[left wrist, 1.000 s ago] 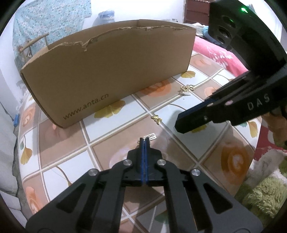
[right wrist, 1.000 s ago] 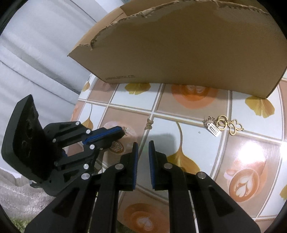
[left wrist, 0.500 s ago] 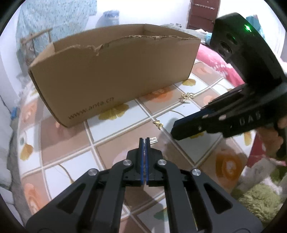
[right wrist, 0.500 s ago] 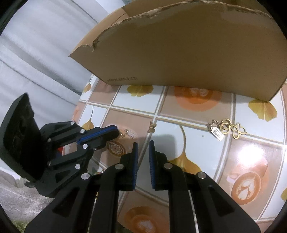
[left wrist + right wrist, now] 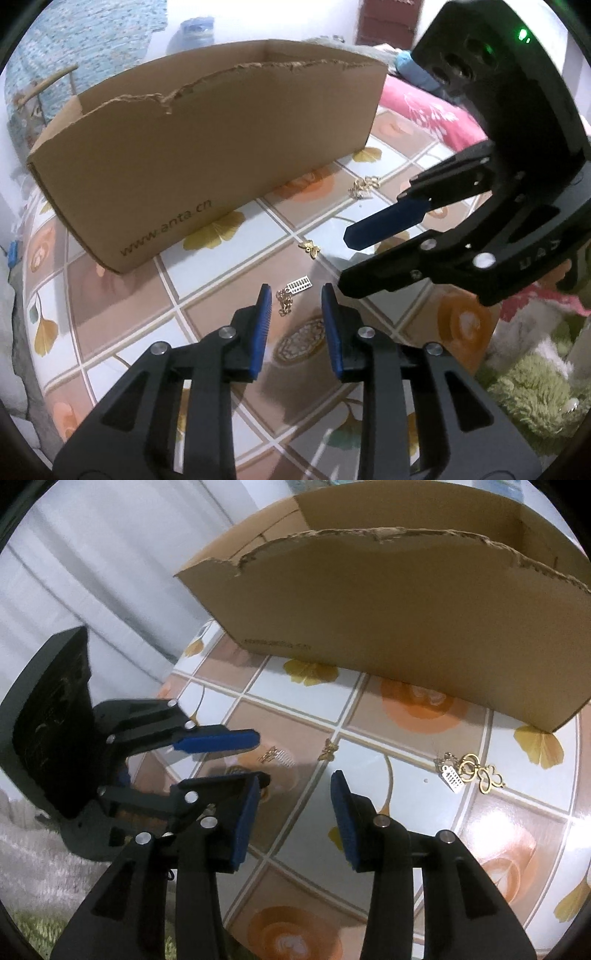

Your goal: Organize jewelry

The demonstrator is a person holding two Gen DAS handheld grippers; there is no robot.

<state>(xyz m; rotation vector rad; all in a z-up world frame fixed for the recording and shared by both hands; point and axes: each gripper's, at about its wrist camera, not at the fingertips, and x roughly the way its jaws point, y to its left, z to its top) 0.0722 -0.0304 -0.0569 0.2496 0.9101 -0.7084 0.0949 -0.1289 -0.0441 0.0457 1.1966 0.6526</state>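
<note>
Just ahead of the left gripper's (image 5: 295, 295) fingertips lies a small gold chain with a white tag (image 5: 293, 297), flat on the tiled tabletop (image 5: 122, 325) and slightly toward the left finger. A second ago those jaws were pressed together right at the tag; they have just been opening and now stand spread, with the chain loose on the table beyond their tips rather than between the pads. That reads as a release or a failed pinch, so this piece has not yet gone anywhere.

Beyond the fingertips and a little to the right sits a tiny gold butterfly charm (image 5: 311, 248), and further on a second gold cluster with its own tag (image 5: 469, 773), close to the foot of the cardboard box (image 5: 207, 155).

The right gripper (image 5: 293, 794) has also just been opening: its jaws stand apart over bare tile with nothing between them, the butterfly just ahead of its fingertips.

All three pieces remain outside the box, probably the place they are meant for, so the sorting looks barely begun.
</note>
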